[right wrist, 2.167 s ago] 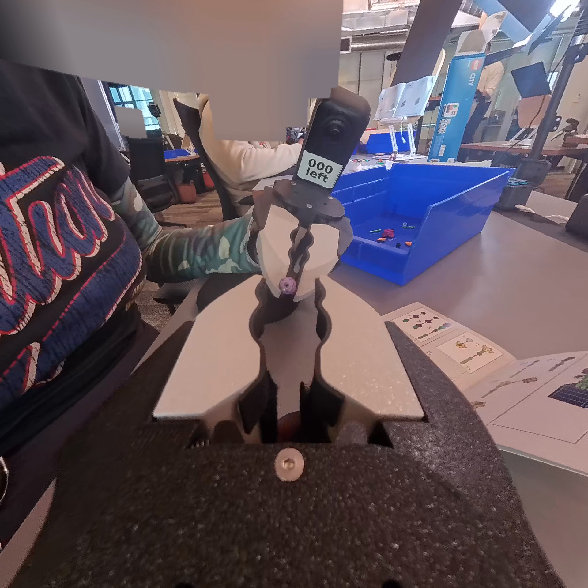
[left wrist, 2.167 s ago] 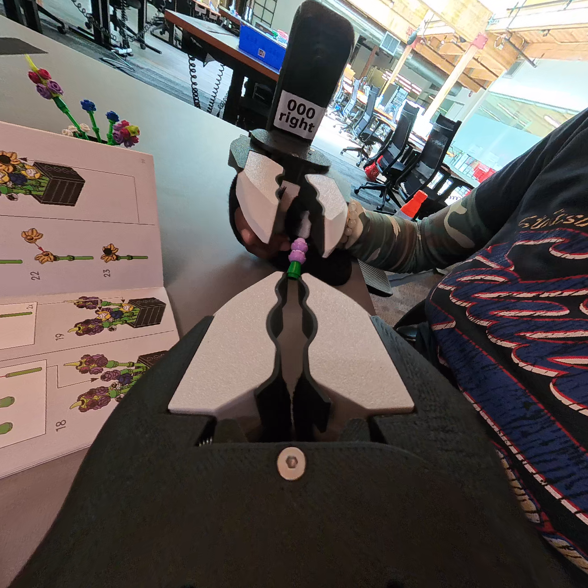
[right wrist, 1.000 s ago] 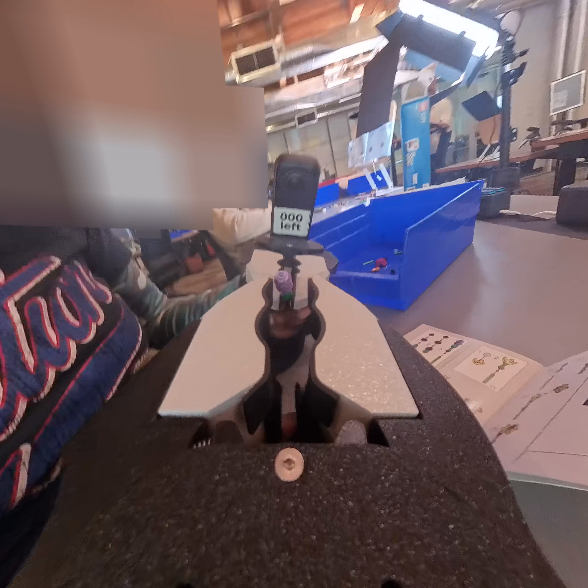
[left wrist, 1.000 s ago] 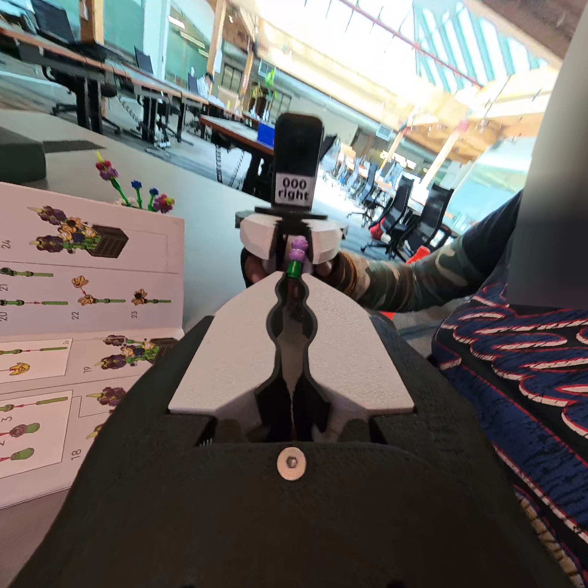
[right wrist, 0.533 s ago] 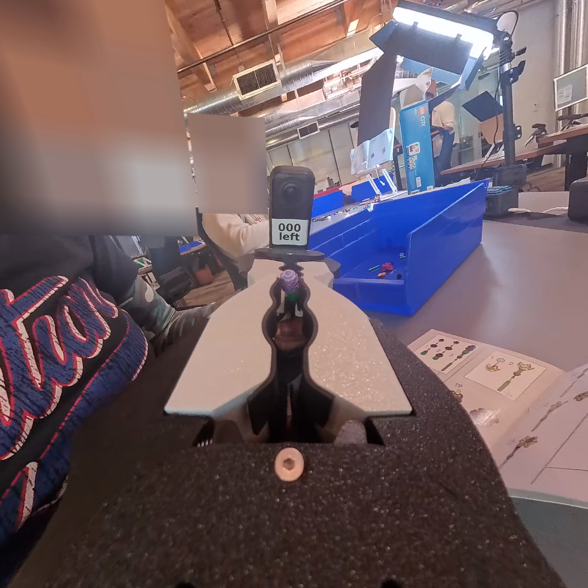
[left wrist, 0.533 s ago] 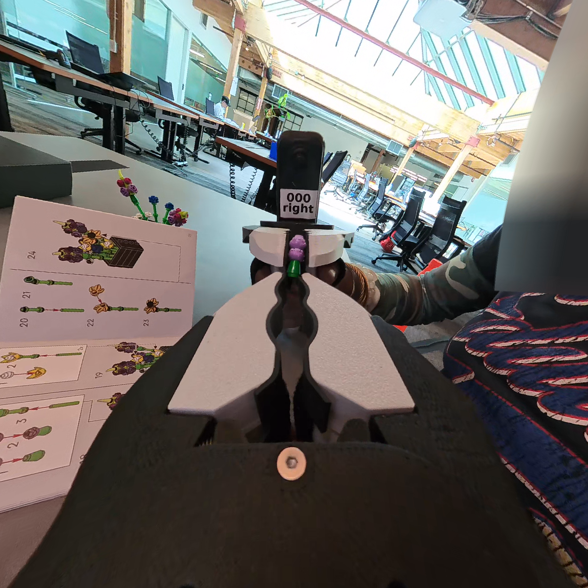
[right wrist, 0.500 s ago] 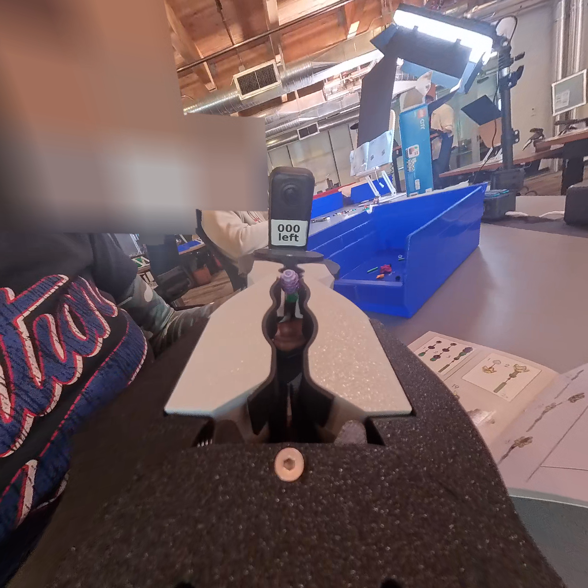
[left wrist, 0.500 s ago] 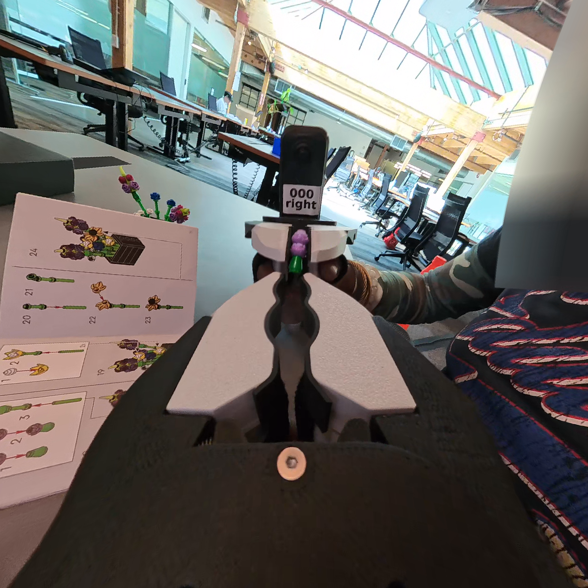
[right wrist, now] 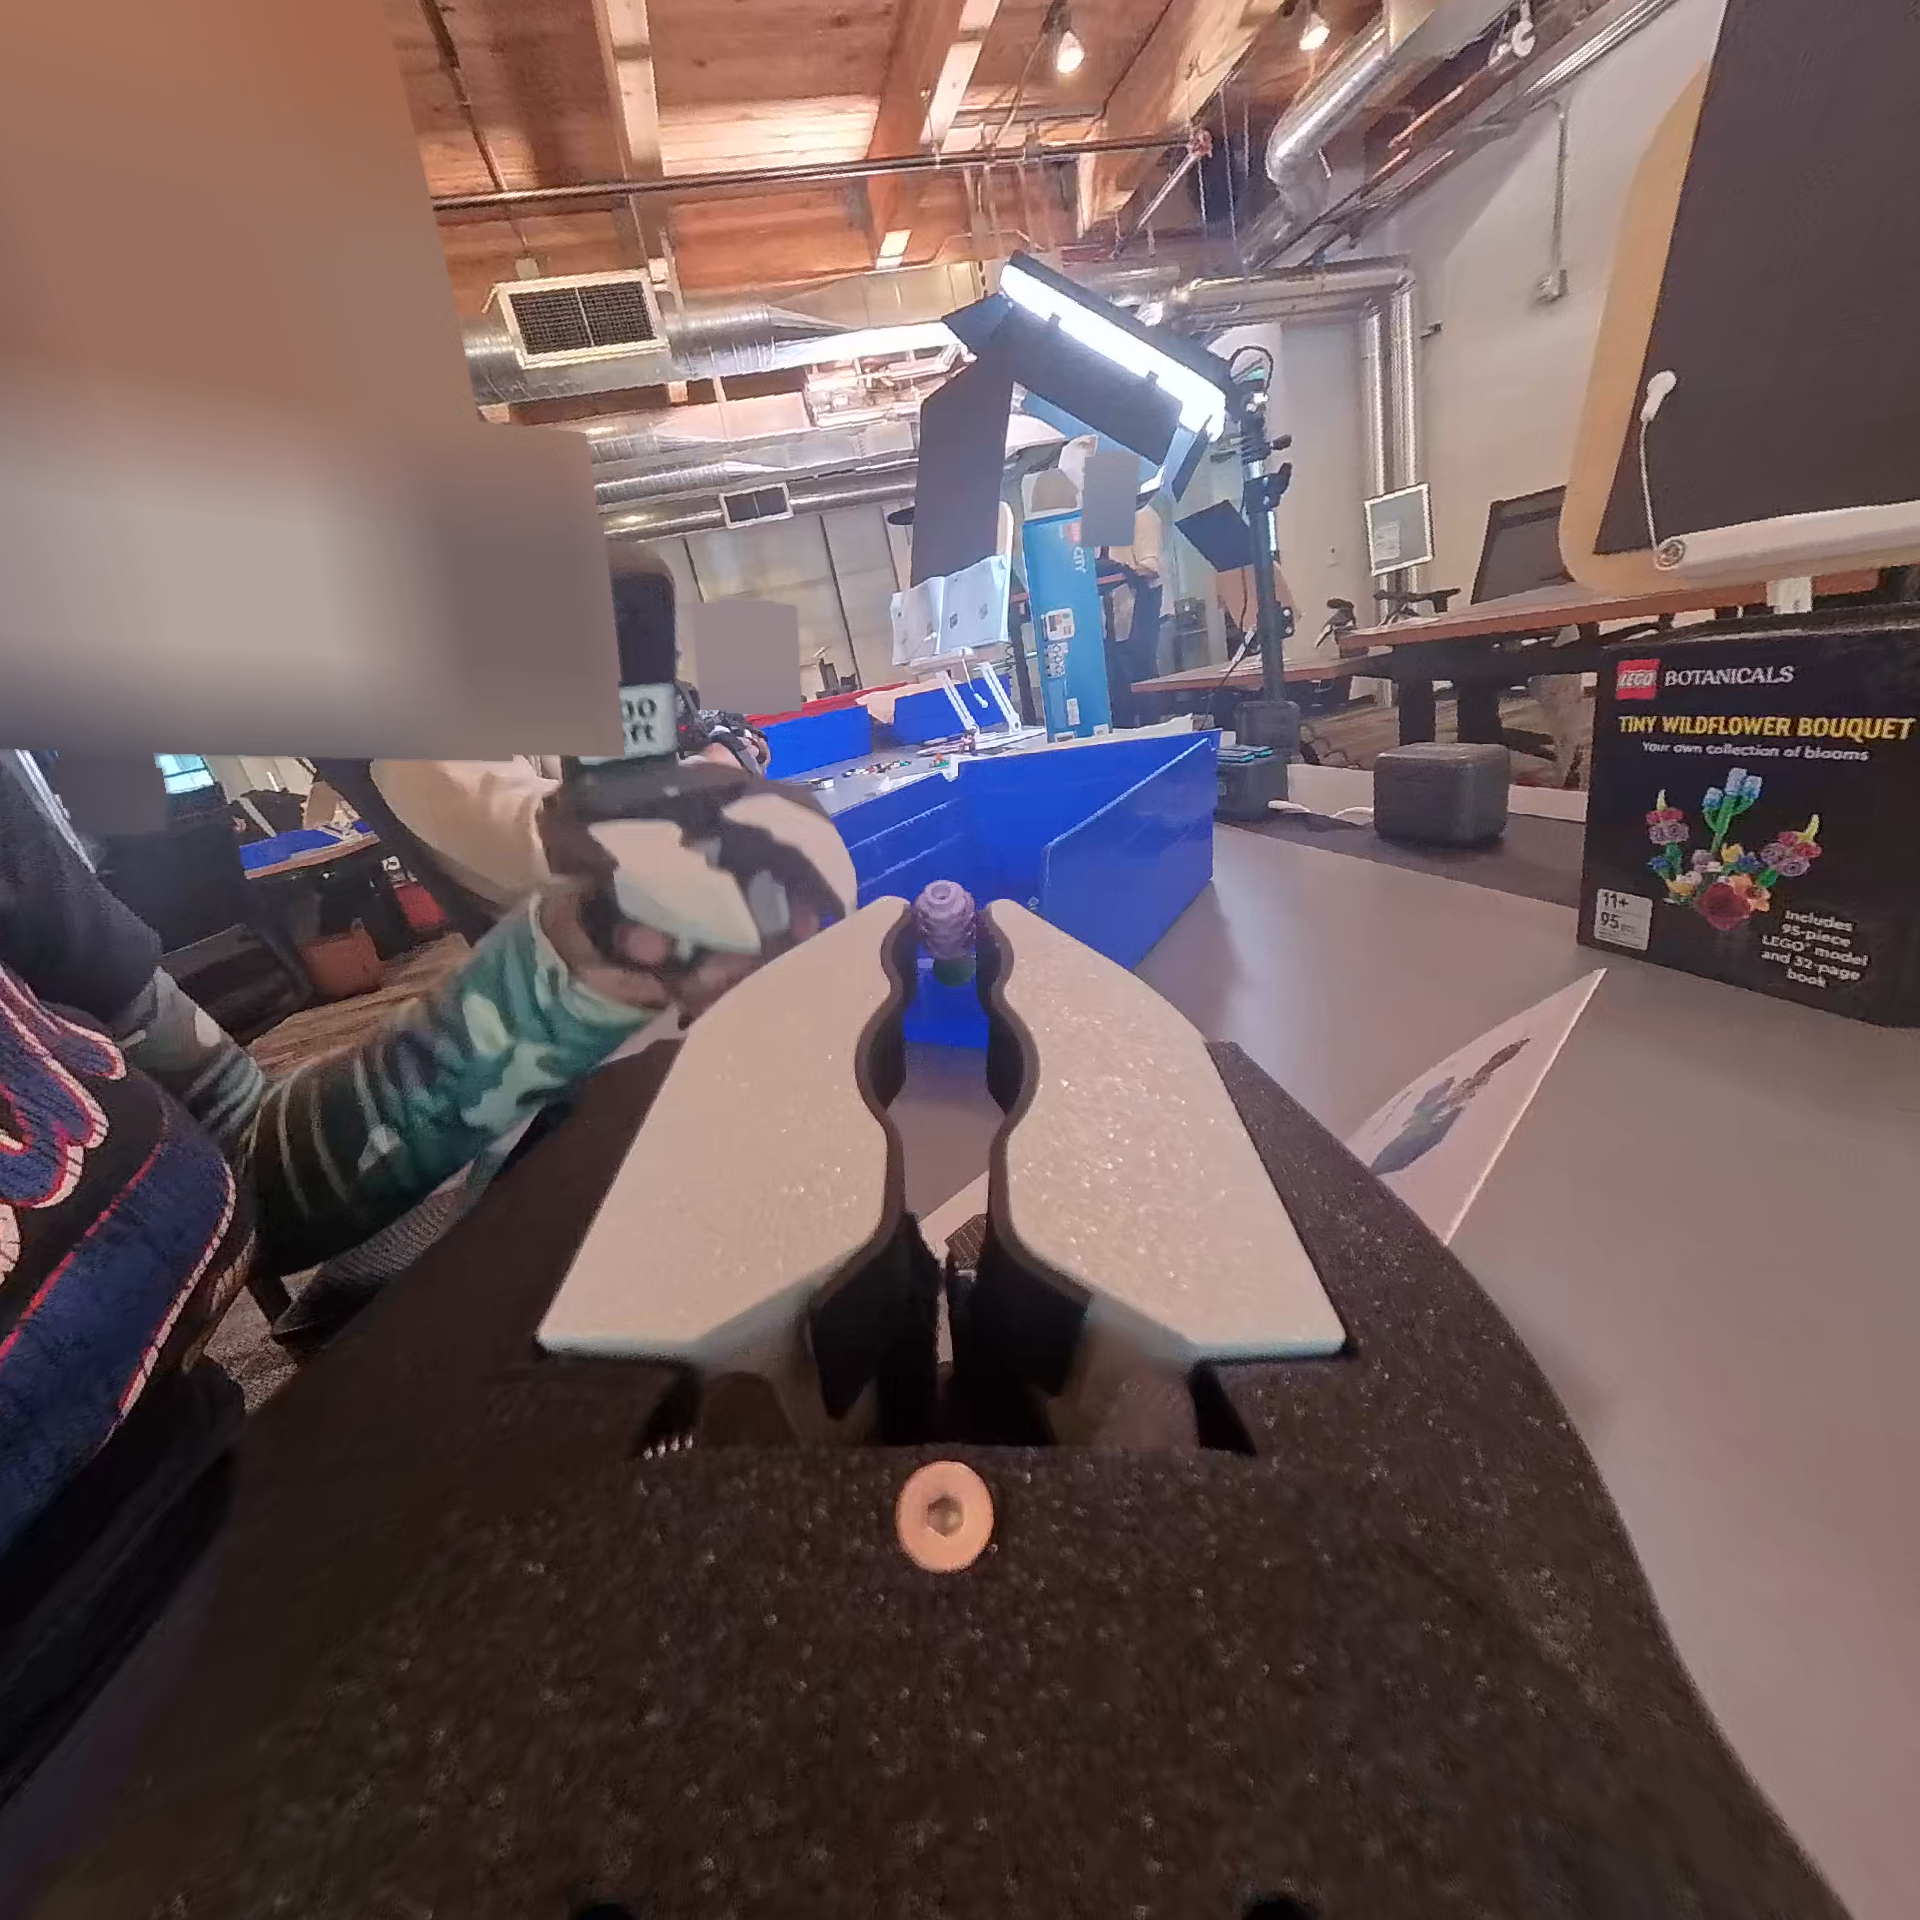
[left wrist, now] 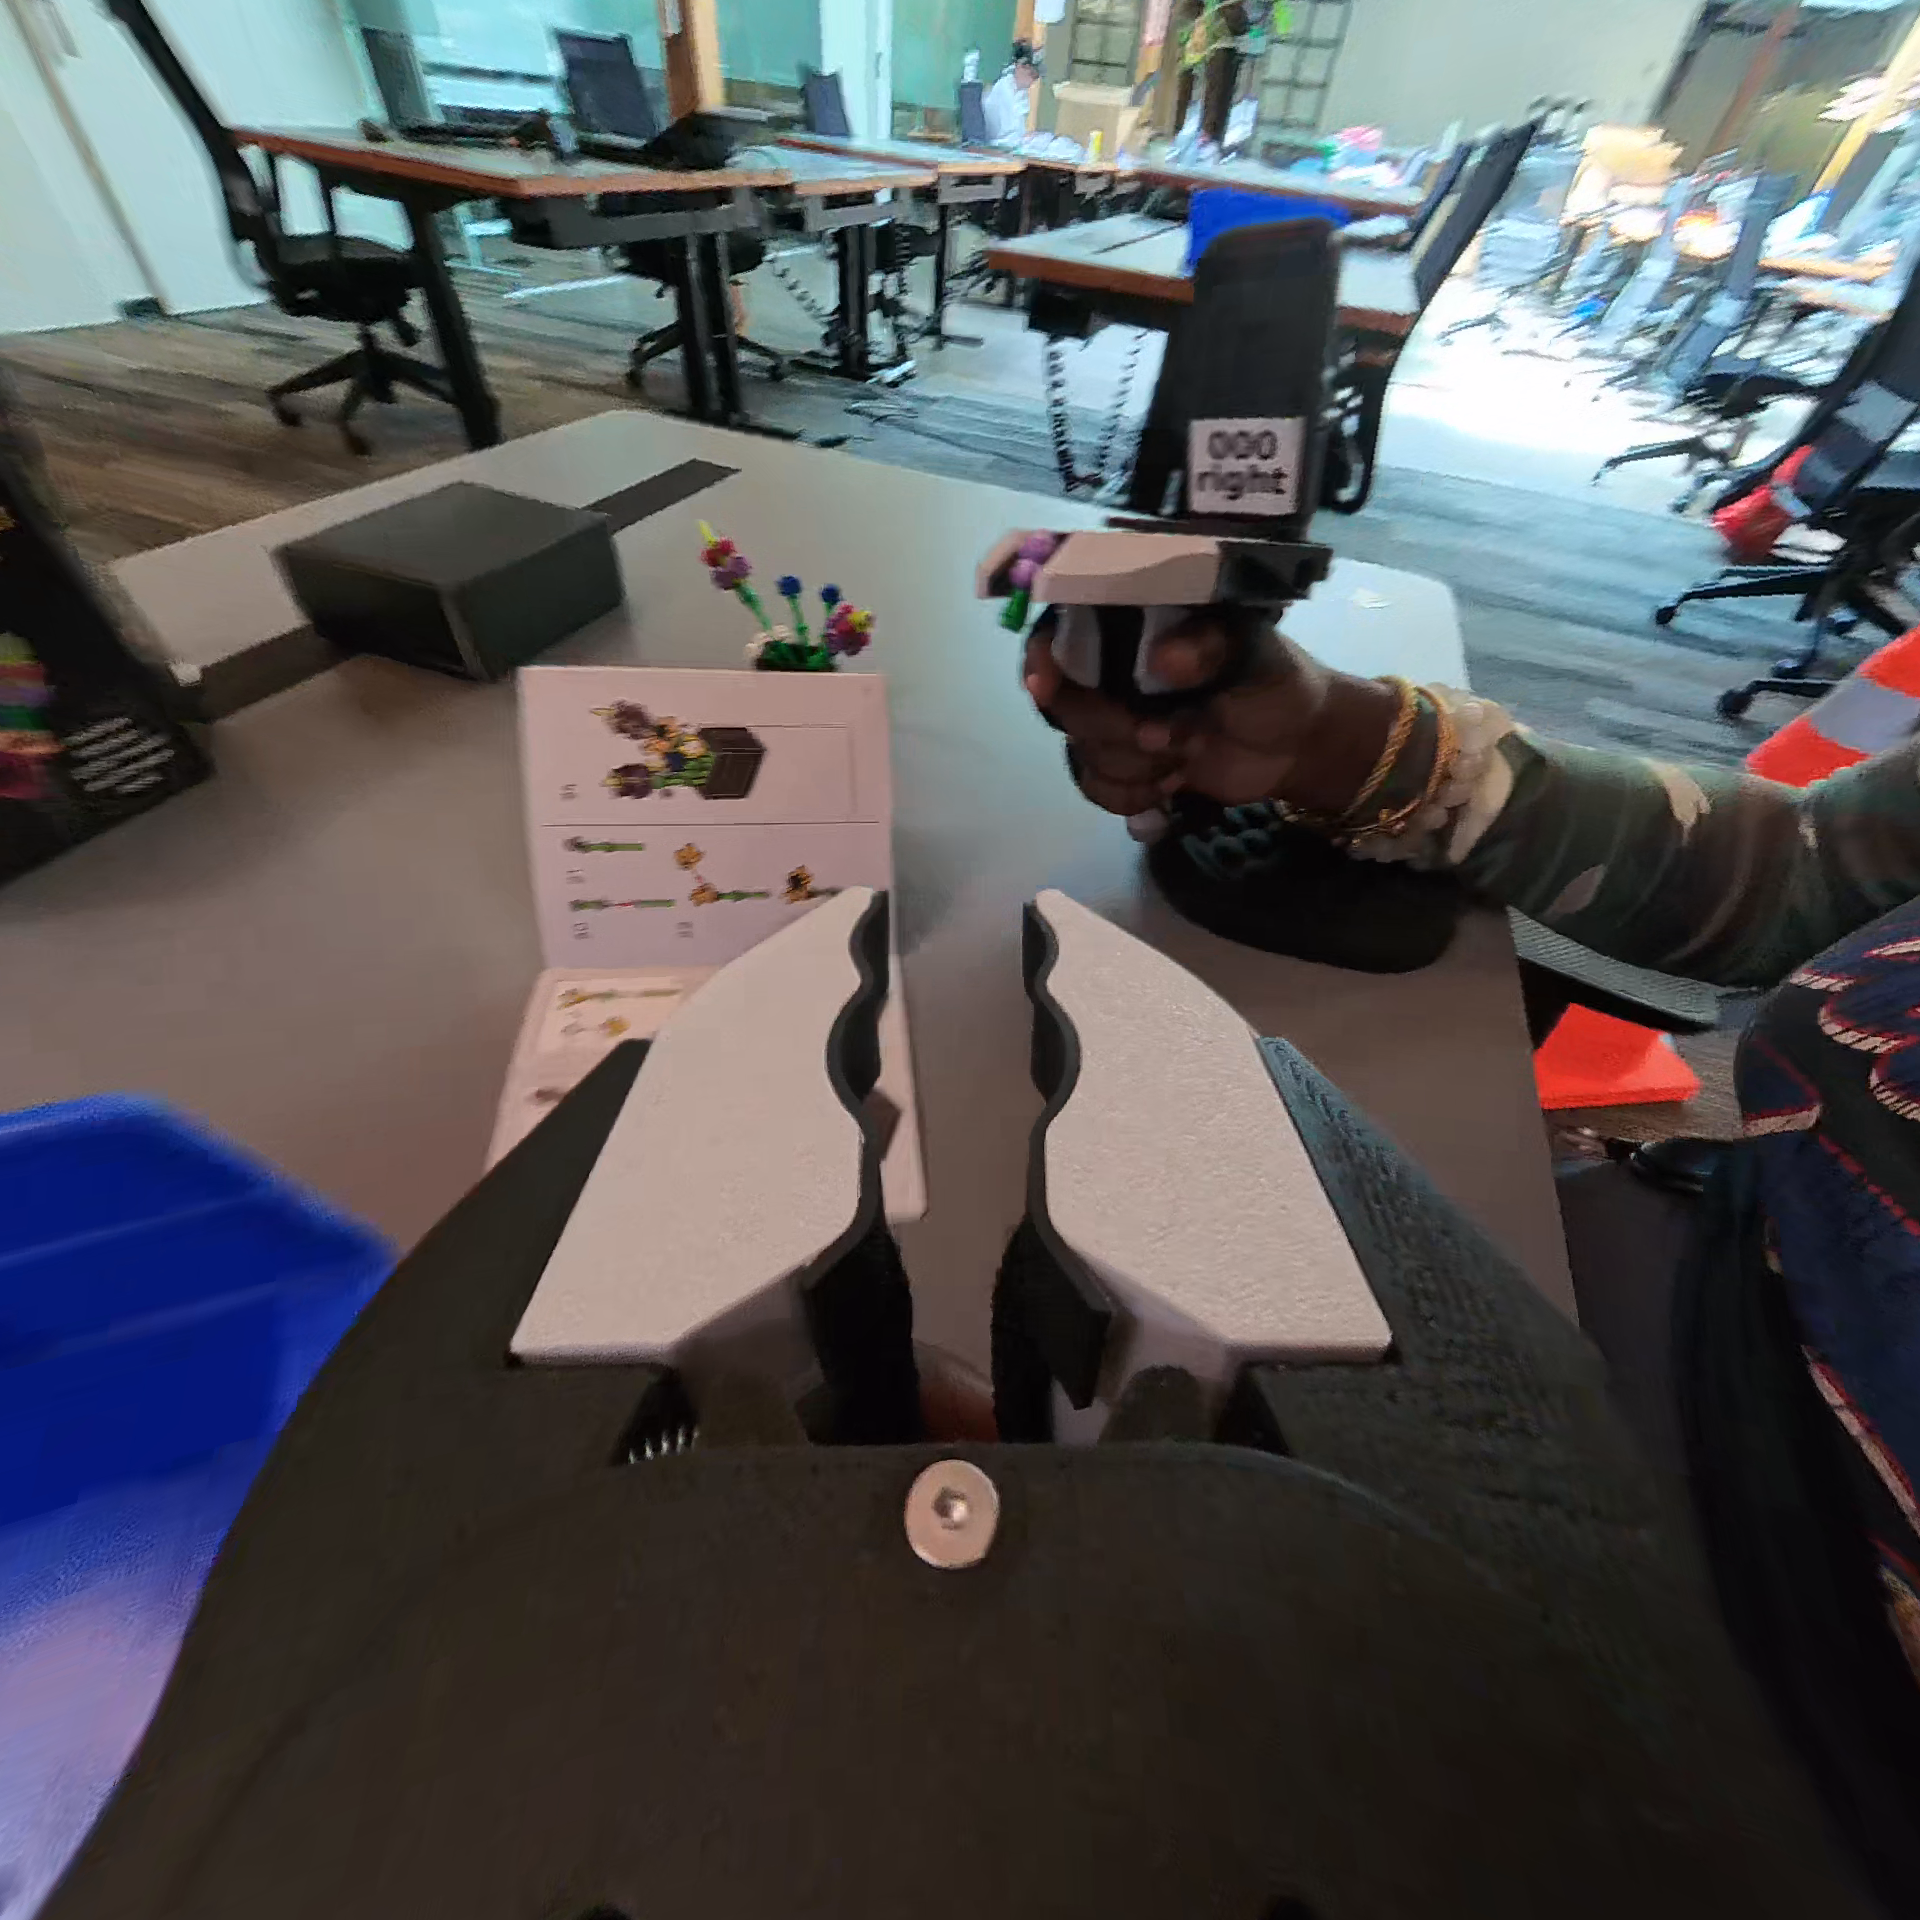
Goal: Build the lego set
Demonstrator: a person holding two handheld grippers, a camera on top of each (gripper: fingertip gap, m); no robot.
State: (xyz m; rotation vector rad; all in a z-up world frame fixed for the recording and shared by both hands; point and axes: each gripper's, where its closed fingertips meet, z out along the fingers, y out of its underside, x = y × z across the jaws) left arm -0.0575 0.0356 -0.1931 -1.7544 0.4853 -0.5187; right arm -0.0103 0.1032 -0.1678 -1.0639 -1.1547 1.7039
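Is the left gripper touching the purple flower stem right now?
Apart. Left wrist view shows the left gripper open and empty; the purple flower stem sits in the right gripper.

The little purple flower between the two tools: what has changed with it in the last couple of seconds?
The left gripper let go of the flower; its jaws now stand open and empty, and it has swung away toward the booklet. The right gripper took the flower and holds it alone. The bouquet on the table stayed put.

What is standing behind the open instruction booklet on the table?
Behind the instruction booklet stands a small lego bouquet: coloured flowers on green stems. Its base is hidden by the booklet's upper edge.
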